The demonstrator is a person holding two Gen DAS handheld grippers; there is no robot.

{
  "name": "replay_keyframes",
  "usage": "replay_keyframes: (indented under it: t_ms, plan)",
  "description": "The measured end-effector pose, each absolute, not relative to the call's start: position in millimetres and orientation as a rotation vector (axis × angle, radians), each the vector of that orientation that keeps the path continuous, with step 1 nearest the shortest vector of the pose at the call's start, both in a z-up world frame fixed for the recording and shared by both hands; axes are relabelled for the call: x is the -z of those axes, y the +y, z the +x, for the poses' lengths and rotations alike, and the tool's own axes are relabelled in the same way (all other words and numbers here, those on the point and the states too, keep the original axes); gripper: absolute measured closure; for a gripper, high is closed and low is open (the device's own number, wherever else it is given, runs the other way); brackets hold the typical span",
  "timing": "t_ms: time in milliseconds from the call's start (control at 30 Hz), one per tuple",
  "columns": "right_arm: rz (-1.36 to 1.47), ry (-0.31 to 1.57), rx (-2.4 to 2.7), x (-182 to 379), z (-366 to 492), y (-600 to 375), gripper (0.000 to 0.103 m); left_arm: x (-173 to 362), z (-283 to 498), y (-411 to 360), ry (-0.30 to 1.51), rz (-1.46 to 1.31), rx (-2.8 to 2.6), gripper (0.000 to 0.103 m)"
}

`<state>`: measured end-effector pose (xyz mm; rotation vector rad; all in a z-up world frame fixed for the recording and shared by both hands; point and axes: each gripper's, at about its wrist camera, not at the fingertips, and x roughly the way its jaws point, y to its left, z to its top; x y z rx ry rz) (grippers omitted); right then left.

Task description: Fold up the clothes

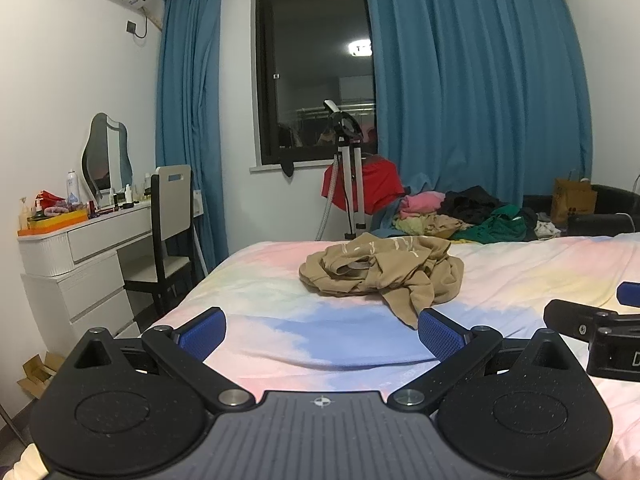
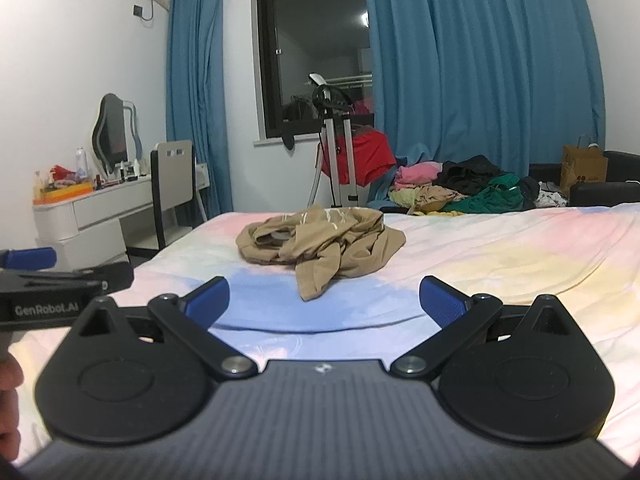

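Left wrist: tan garment lies crumpled ahead of spread left gripper.

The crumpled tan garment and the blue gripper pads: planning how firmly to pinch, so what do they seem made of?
The crumpled tan garment looks like thin, soft knit fabric, matte: it slumps in loose folds with a limp trailing end. The blue gripper pads look like rubbery plastic, with a fine dotted grip texture; exact material unclear.
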<state>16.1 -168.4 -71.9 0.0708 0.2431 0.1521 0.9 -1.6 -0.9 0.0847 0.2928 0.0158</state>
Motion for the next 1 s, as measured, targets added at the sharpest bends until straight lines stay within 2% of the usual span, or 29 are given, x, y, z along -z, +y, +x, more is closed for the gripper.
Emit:
replay_keyframes:
  t_ms: [1000]
  plan:
    - [0.088, 0.272, -0.153, 76, 18, -166, 0.0, 12, 11, -7, 0.293, 0.079, -0.027, 0.0]
